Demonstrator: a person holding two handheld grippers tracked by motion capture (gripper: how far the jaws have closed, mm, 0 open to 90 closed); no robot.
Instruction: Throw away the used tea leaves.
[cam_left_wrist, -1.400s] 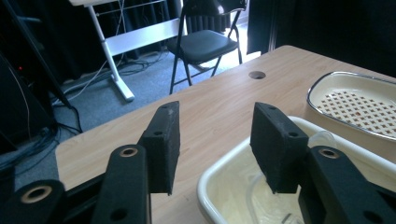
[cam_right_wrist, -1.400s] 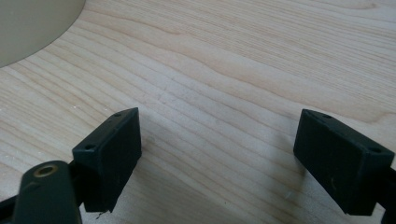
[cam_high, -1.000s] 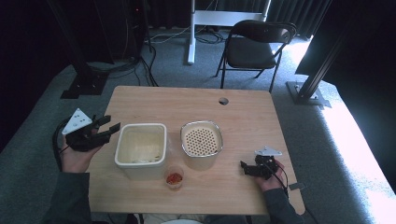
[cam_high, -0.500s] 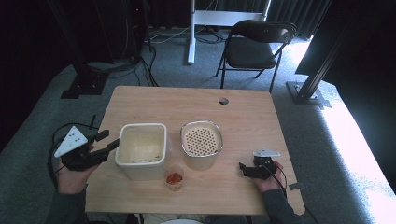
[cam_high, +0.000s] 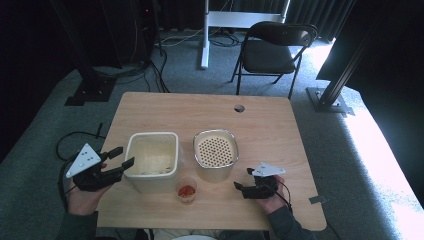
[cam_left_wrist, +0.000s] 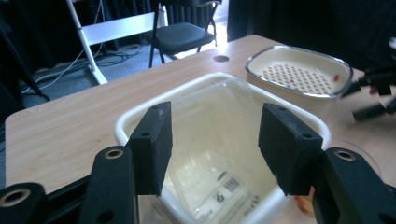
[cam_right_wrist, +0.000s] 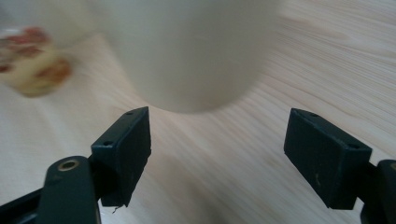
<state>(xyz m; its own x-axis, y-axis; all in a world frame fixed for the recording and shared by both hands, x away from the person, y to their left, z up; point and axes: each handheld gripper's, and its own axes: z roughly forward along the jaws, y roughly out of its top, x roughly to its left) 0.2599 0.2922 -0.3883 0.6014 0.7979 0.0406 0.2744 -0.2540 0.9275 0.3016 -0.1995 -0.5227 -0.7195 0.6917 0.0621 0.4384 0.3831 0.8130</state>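
Note:
A cream square tub (cam_high: 151, 160) stands left of centre on the wooden table (cam_high: 200, 112); a clear plastic liner with a label (cam_left_wrist: 219, 186) lies inside it. To its right stands a cream bowl with a perforated strainer insert (cam_high: 215, 151). A small clear cup of red bits (cam_high: 186, 191) sits in front, between the two. My left gripper (cam_high: 122, 156) is open at the tub's left wall, its jaws pointing across the tub (cam_left_wrist: 201, 121). My right gripper (cam_high: 242, 178) is open, low on the table just right of the strainer bowl, facing its cream side (cam_right_wrist: 187, 51).
A cable hole (cam_high: 239, 108) marks the table's far side. A black folding chair (cam_high: 272, 50) and a white desk frame (cam_high: 205, 30) stand on the grey carpet beyond. Bare wood lies at the back and right of the table.
My left gripper has drawn back toward the near edge, along the tub's left side. The right gripper has stayed almost in place by the strainer bowl.

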